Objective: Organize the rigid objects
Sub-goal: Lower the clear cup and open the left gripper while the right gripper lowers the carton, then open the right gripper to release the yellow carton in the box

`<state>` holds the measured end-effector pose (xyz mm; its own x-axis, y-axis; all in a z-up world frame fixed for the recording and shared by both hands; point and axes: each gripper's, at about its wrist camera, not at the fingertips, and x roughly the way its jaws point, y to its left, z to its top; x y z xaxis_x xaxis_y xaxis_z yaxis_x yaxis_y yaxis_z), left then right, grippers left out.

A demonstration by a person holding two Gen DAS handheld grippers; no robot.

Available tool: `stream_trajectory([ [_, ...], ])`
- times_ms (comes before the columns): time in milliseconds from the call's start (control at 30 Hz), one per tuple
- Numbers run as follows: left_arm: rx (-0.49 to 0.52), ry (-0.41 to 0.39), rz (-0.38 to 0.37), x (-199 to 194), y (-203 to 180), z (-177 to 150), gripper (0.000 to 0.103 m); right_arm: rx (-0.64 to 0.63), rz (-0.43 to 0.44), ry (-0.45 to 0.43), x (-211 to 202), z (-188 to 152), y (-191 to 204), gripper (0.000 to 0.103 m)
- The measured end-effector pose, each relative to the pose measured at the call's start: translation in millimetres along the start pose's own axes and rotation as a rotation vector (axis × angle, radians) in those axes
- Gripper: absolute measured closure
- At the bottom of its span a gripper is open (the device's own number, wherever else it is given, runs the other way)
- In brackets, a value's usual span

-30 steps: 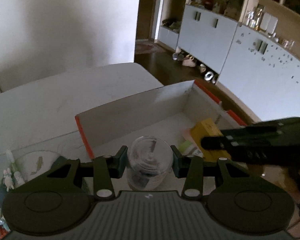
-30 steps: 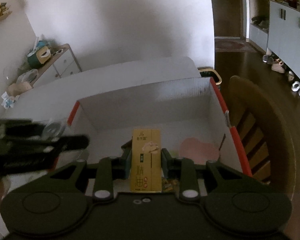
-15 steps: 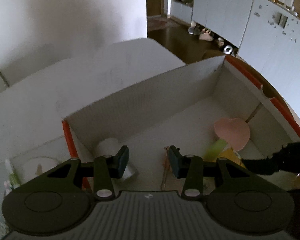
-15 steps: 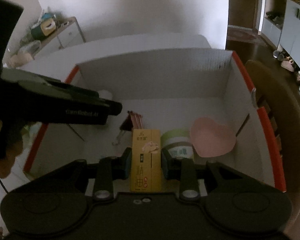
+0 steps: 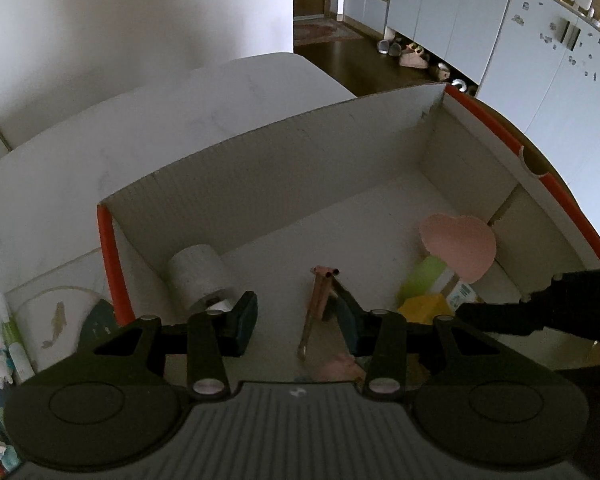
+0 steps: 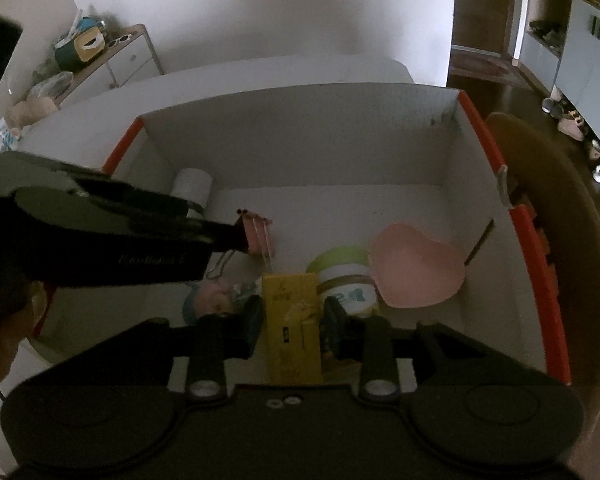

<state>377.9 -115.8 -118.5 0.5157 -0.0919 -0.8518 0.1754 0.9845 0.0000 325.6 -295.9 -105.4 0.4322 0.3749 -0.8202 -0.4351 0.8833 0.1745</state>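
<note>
1. Comparing with a second ago, the left gripper (image 5: 296, 320) no longer carries the glass; half a second ago its fingers were already spread and empty over the box (image 5: 300, 148).
2. The glass itself cannot be picked out now. A pale cylinder (image 5: 198, 276) lies in the near-left corner of the box, just beyond the left finger; whether that is the glass I cannot tell.
3. That drop looks finished, in my judgement, so the left side is free for another item.
4. The right gripper (image 6: 292, 320) has gone deeper into the box, and the carton (image 6: 292, 320) has come with it.
5. Left fingers now: wide apart, nothing between them, touching nothing I can see. A pink clip (image 5: 320, 300) lies on the box floor in the gap beyond them.
6. Right fingers now: the pads sit at both sides of the yellow carton, which stands upright between them. The grip seems looser than half a second ago, but whether it is let go I cannot tell.
7. The carton is low in the box, just beside the green tub (image 6: 346, 280) and near the pink dish (image 6: 416, 268).
</note>
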Motion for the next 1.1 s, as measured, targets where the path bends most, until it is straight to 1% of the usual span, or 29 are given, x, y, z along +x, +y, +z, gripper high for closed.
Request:
stream_trajectory([
  [67,0.0,-0.004,0.005,-2.8,-1.5,-2.1,0.06,0.002,0.001,0.001,-2.5,-0.2,-1.3,0.065],
  [233,-0.006,-0.031,0.001,-13.4,-6.2,-6.4,0.059,-0.001,0.011,-0.012,-11.5,-1.3,-1.6,0.06],
  [300,-0.005,-0.047,0.001,-17.2,-9.9,-7.7,0.059,-0.003,0.013,-0.019,-14.7,-0.8,-0.2,0.057],
  [400,0.001,-0.074,0.005,-28.4,-12.8,-12.0,0.058,-0.01,0.018,-0.027,-20.9,-1.8,2.4,0.053],
  [433,0.002,-0.082,0.004,-31.7,-13.2,-12.9,0.055,-0.012,0.019,-0.031,-23.1,-2.3,2.9,0.051],
  [533,-0.003,-0.106,-0.006,-43.0,-13.2,-17.4,0.049,-0.014,0.024,-0.043,-30.3,-3.2,5.1,0.05],
  [767,-0.013,-0.146,-0.023,-65.3,-14.6,-25.6,0.049,-0.027,0.037,-0.079,-49.1,-3.2,12.2,0.047],
  [933,-0.036,-0.184,-0.033,-83.8,-10.1,-30.8,0.042,-0.045,0.041,-0.11,-61.8,-3.7,21.4,0.043],
  [1100,-0.047,-0.222,-0.038,-103.9,-4.8,-38.5,0.041,-0.051,0.052,-0.135,-73.0,-5.3,29.6,0.039],
])
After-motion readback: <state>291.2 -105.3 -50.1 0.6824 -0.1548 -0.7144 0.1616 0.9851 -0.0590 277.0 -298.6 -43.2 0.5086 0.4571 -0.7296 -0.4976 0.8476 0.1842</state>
